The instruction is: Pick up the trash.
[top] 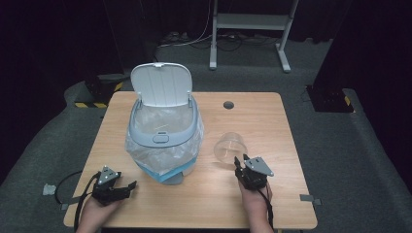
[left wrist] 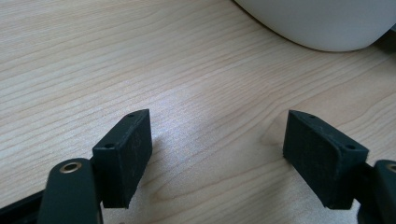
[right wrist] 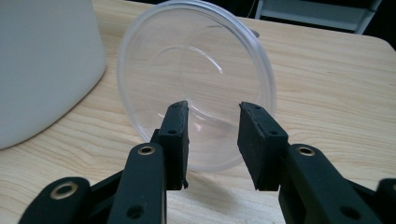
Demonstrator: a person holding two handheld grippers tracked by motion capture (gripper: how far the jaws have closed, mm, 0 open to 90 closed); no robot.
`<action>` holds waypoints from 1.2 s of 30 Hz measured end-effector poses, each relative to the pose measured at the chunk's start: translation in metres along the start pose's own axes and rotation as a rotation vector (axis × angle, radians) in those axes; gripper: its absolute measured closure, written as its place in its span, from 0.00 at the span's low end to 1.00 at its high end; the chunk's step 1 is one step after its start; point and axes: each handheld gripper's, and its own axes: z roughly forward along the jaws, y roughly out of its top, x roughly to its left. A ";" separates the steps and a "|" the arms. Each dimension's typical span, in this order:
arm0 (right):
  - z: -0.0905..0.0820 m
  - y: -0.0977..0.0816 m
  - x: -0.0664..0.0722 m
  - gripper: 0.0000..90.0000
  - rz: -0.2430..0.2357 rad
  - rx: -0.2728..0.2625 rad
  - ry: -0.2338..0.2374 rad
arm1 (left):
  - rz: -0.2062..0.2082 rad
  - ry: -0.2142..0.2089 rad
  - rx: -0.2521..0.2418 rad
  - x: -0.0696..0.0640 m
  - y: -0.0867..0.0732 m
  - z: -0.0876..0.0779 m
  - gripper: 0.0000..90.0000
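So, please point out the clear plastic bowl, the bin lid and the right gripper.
clear plastic bowl (right wrist: 196,70), right gripper view, inner bottom.
bin lid (top: 162,83), high view, middle of raised lid.
right gripper (top: 240,161), high view, between its fingertips.

You are working at a light wooden table (top: 145,204) with a round dark cable hole (top: 228,105) near its far edge and a visible grain running across the top. Under it lies grey carpet (top: 350,165), which rises into a low fold along the left and right. Beyond the far edge stands a white metal frame (top: 250,29) on two legs, with a tangle of cables (top: 194,40) on the floor beside it. Black curtains (top: 58,34) close the room off on all sides, so the light falls mostly on the tabletop. Two dark bases with yellow-and-black stripes (top: 99,92) sit at the curtains, possibly stand feet. Strips of grey tape (top: 310,198) mark the table's near corners.
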 end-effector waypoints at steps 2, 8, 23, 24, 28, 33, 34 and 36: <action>0.000 0.000 -0.001 0.70 0.004 0.003 -0.005 | 0.000 0.000 0.000 0.000 0.000 0.000 0.27; 0.002 -0.001 -0.006 0.68 0.007 0.008 -0.015 | 0.000 0.000 0.000 0.000 0.000 0.000 0.27; 0.019 -0.004 -0.015 0.59 0.030 0.051 -0.010 | -0.002 0.000 0.000 0.000 0.000 0.000 0.27; 0.020 -0.004 -0.016 0.59 0.039 0.052 -0.005 | -0.002 0.000 0.000 0.000 0.000 0.000 0.27; 0.025 -0.003 -0.018 0.59 0.034 0.054 0.027 | -0.001 0.000 0.000 0.000 0.000 0.000 0.27; 0.026 -0.004 -0.016 0.61 0.036 0.054 0.037 | -0.001 0.000 0.000 0.000 0.000 0.000 0.27; 0.026 -0.004 -0.016 0.62 0.034 0.055 0.036 | -0.001 0.000 0.000 0.000 0.000 0.000 0.27; 0.024 -0.004 -0.016 0.63 0.037 0.050 0.040 | -0.001 0.000 0.000 0.000 0.000 0.000 0.27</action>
